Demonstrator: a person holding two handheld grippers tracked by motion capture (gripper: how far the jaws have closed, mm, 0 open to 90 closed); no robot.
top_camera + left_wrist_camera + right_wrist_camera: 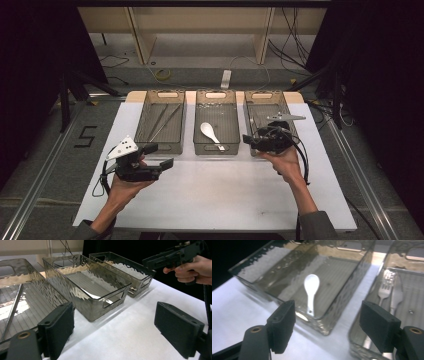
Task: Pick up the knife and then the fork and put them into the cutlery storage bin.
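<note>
we held both the right gripper and left gripper wide open and empty, near the white spoon.

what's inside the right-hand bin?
The right bin holds a fork and a knife side by side, with a metal utensil farther back. The right hand-held gripper covers the bin's near end in the high view.
</note>
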